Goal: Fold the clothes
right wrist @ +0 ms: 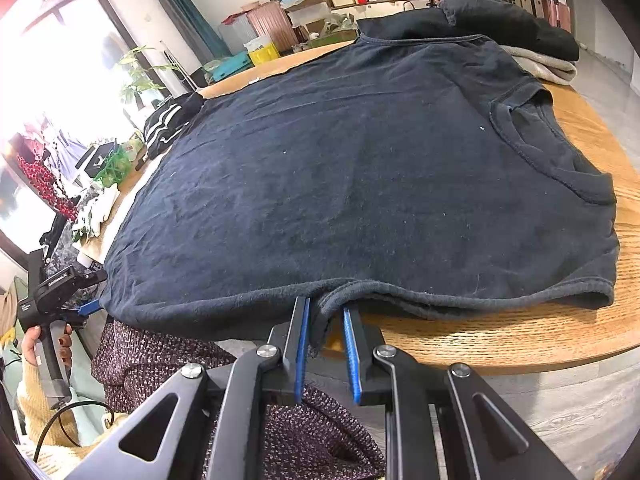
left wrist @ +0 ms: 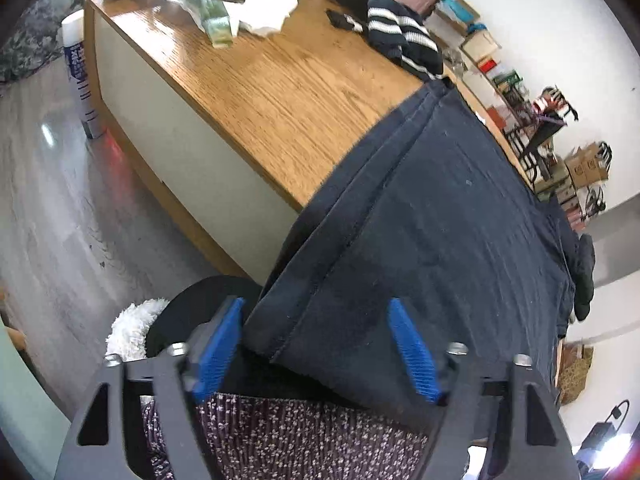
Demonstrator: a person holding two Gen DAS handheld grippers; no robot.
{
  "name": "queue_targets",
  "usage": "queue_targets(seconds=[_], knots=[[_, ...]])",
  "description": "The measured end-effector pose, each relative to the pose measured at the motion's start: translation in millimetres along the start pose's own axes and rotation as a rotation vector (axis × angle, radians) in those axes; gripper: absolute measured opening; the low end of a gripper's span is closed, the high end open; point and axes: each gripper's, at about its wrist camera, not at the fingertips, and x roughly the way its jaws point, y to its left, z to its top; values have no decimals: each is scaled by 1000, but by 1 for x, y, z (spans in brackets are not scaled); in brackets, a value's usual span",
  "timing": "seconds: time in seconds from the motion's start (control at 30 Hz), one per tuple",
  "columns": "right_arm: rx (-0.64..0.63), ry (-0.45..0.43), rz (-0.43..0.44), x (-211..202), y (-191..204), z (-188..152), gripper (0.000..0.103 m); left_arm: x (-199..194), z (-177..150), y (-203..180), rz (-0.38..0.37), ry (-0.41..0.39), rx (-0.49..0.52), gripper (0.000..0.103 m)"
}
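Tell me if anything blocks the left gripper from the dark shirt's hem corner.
Nothing visible does. The left gripper already straddles the hem corner of the dark shirt, its blue pads on either side with no other object between them. The striped garment lies far up the table.

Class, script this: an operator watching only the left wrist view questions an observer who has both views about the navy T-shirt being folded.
Operator: Does the other gripper hold the shirt?
Observer: Yes. The right gripper pinches the navy T-shirt by its hem at the wooden table's near edge.
Operator: Where's the neckline?
Observer: The neckline lies flat on the table, at the right of the right wrist view.
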Motion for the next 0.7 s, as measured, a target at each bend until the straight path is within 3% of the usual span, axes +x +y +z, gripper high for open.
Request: queue_targets(seconds=[0.03, 0.1, 0.57, 0.7], knots=[[0, -2, 0, -1, 0, 0, 18, 0, 1, 1, 17, -6, -2, 26], [0, -7, 1, -2, 0, 1, 18, -2, 3, 1, 43, -19, -4, 14], [-18, -55, -13, -6, -1, 32, 18, -39, 39, -37, 6, -168, 93, 7], [-24, -62, -11, -5, -1, 38, 18, -32, 33, -33, -26, -80, 88, 10]])
